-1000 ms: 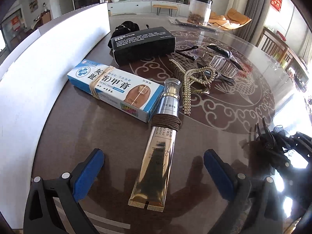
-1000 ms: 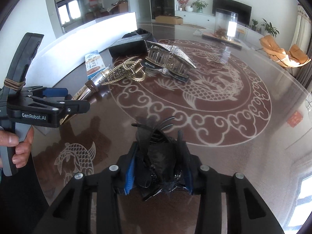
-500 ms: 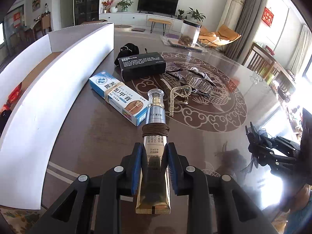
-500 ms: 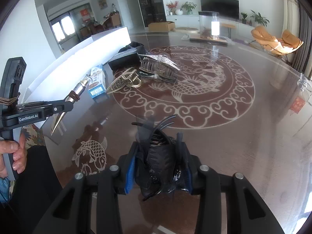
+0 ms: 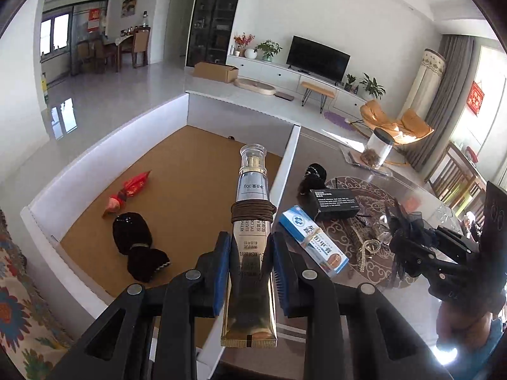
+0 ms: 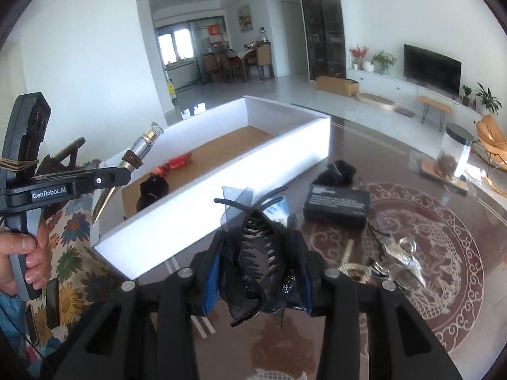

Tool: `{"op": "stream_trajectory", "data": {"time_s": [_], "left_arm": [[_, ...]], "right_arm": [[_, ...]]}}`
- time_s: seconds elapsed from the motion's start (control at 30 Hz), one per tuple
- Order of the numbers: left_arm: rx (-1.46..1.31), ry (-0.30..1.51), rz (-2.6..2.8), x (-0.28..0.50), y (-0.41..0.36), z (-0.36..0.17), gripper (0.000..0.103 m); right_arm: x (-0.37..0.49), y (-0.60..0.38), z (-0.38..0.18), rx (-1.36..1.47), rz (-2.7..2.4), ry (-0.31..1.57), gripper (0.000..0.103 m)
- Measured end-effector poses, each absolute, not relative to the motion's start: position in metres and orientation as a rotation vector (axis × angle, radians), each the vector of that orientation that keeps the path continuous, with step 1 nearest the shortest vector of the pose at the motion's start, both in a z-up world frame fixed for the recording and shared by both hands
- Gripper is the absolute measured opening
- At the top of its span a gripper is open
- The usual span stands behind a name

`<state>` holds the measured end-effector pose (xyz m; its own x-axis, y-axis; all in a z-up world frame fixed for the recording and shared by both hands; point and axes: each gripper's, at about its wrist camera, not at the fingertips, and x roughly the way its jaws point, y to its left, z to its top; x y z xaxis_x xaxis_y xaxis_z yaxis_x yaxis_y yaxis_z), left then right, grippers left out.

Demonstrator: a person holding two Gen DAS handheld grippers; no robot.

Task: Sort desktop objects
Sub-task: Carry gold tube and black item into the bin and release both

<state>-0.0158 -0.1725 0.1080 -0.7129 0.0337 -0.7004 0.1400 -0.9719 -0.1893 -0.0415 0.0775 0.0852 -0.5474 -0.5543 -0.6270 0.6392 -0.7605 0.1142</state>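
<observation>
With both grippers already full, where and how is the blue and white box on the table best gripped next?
Grip the blue and white box across its two long sides near the middle, coming from above: it lies flat on the table, long and narrow, its ends close to the black box and chains.

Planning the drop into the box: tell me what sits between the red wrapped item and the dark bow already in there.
Nothing. In the left wrist view, bare brown box floor separates the red wrapped item from the dark bow; they lie close but apart.

Both claws are clamped shut and tipped downward: left claw [image 5: 250, 264] on a tube, right claw [image 6: 258, 264] on a hair clip.
</observation>
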Motion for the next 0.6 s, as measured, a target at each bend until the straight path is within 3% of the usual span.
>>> {"op": "stream_trajectory", "data": {"time_s": [0.17, 0.37, 0.4, 0.43, 0.5, 0.6], "left_arm": [[1.197, 0.41, -2.676, -0.037, -0.242, 0.089, 0.026], [1.35, 0.463, -2.52, -0.056, -0.281, 0.048, 0.027], [1.374, 0.457, -2.48, -0.059, -0.284, 0.042, 0.027], [1.387, 0.456, -2.458, -0.059, -0.284, 0.038, 0.027], [1.394, 0.476, -2.441, -0.058, -0.288, 0.033, 0.032], [1.332, 0.474, -2.457, -0.042, -0.277, 0.039, 0.033]], "right_arm": [[-0.08, -0.042, 0.109, 0.806, -2.146, 0.204, 0.041], [-0.118, -0.148, 0.059, 1.005, -1.994, 0.263, 0.042], [-0.122, -0.158, 0.048, 1.049, -1.973, 0.283, 0.045], [-0.126, -0.164, 0.038, 1.093, -1.95, 0.287, 0.059], [-0.13, -0.164, 0.028, 1.13, -1.942, 0.256, 0.074], [-0.129, -0.142, 0.033, 1.09, -1.982, 0.178, 0.074]]}}
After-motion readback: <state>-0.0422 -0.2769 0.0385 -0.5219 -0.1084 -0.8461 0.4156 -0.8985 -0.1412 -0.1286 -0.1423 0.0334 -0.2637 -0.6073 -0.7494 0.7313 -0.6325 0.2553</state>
